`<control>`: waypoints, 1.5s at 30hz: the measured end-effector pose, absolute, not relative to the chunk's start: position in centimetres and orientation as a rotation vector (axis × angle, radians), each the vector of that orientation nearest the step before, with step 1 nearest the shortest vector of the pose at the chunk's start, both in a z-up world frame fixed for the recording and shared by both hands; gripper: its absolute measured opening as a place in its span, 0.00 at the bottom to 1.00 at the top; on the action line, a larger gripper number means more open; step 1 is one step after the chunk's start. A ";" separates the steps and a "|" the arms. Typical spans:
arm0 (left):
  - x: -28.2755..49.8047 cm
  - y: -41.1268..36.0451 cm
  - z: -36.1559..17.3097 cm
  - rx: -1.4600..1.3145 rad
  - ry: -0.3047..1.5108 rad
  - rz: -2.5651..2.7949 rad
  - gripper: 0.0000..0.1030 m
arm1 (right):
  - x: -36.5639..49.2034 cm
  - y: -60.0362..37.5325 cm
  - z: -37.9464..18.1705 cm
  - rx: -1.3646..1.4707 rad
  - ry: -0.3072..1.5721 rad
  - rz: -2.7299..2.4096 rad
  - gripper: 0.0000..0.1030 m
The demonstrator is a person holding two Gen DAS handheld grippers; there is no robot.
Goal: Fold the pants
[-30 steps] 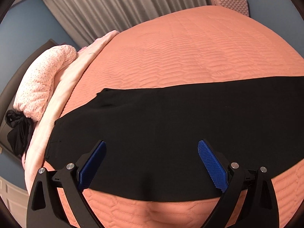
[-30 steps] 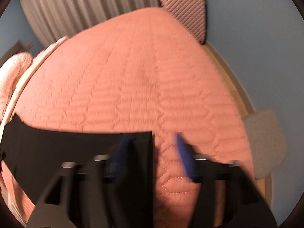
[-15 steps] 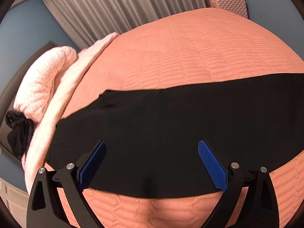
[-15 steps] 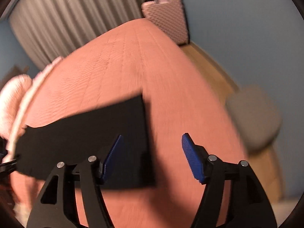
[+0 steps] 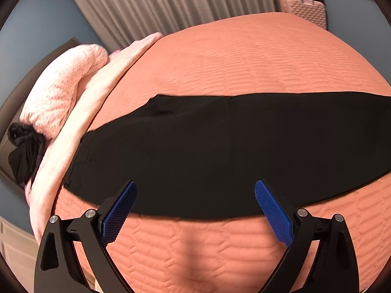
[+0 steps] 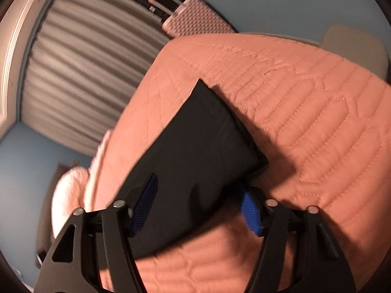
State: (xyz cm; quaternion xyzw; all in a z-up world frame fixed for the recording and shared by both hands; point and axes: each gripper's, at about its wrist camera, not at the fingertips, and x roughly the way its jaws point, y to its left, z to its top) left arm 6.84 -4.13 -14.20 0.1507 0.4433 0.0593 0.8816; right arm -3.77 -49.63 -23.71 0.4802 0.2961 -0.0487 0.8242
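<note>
Black pants [image 5: 220, 151] laid flat across the bed [image 5: 244, 61].

The right gripper [image 6: 199, 202] straddles the hem end, its jaws part open and just closing in, pads not visibly pressing the cloth. The left gripper [image 5: 195, 210] hovers over the near edge, jaws wide and empty.

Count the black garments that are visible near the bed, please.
2: long black pants spread flat across the orange quilt; bunched black fabric under the speckled pink pillow. Others may be hidden.
</note>
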 end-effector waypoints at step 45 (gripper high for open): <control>9.2 32.7 -18.2 -0.618 0.830 0.266 0.93 | 5.6 -3.1 -11.2 -0.049 0.914 0.416 0.83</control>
